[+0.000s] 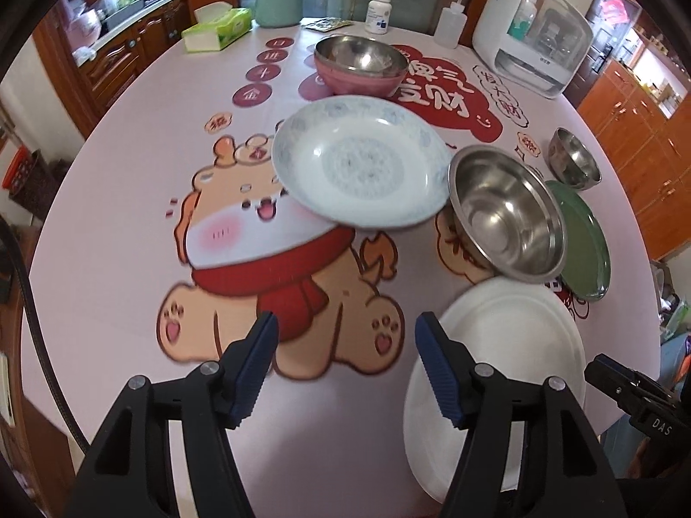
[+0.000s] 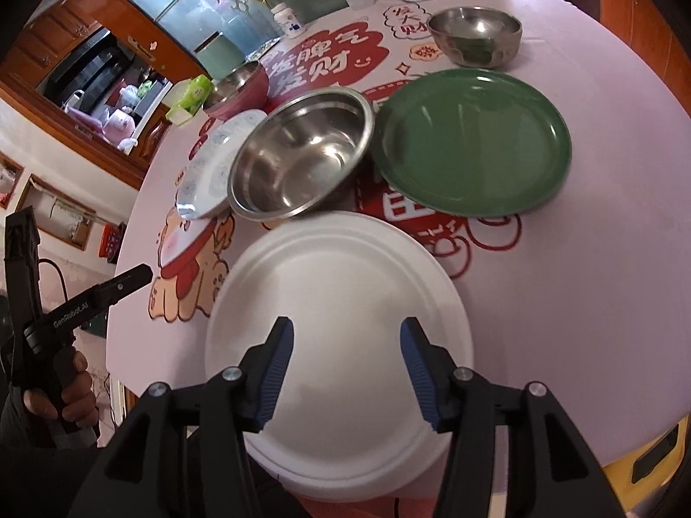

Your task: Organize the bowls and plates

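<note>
On the round table lie a white plate (image 2: 337, 323), a green plate (image 2: 475, 142), a large steel bowl (image 2: 302, 155), a blue-patterned white plate (image 1: 362, 159), a pink steel-lined bowl (image 1: 360, 64) and a small steel bowl (image 2: 475, 34). My left gripper (image 1: 345, 336) is open and empty above the cartoon print, short of the patterned plate, with the white plate (image 1: 496, 336) at its right. My right gripper (image 2: 345, 336) is open and empty, hovering over the near half of the white plate. The left gripper (image 2: 129, 278) also shows at the left in the right wrist view.
A white appliance (image 1: 535, 30), squeeze bottle (image 1: 451, 21), pill bottle (image 1: 379, 13), green canister (image 1: 278, 0) and tissue box (image 1: 218, 28) stand along the far edge. Wooden cabinets surround the table. The table's near edge runs just below the white plate.
</note>
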A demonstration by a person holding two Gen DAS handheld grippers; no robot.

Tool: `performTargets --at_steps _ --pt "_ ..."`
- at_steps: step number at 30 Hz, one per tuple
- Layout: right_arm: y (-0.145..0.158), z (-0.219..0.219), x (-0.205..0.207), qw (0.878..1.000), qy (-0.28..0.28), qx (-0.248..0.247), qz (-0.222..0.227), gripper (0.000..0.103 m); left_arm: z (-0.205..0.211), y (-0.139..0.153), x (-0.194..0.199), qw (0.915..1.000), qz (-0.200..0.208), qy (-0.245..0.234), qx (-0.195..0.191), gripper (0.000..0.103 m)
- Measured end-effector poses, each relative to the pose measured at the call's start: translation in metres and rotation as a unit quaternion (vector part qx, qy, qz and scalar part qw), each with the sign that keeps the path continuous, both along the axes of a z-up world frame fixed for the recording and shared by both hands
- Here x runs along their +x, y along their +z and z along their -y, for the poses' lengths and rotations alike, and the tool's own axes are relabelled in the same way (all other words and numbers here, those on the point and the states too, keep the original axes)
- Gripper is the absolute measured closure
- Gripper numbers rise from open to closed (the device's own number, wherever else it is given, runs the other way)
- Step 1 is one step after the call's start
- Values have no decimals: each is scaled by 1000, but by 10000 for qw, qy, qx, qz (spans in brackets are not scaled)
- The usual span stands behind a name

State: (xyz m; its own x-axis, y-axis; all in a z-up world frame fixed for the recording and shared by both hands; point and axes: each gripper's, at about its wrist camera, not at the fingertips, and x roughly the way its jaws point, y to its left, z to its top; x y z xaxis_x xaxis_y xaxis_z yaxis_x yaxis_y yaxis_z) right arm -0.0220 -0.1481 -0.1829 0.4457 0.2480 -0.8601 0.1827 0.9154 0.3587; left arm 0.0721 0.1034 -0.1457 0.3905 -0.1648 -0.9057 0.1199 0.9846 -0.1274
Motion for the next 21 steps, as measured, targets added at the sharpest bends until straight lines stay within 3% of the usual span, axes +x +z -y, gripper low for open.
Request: performTargets --at_steps 12,21 --pt "4 -59 -7 9954 -940 -27 170 51 -24 7 39 9942 90 -1069 -81 39" --pt "6 -109 -4 9910 -1280 26 396 51 -54 19 57 9887 338 -1460 -71 36"
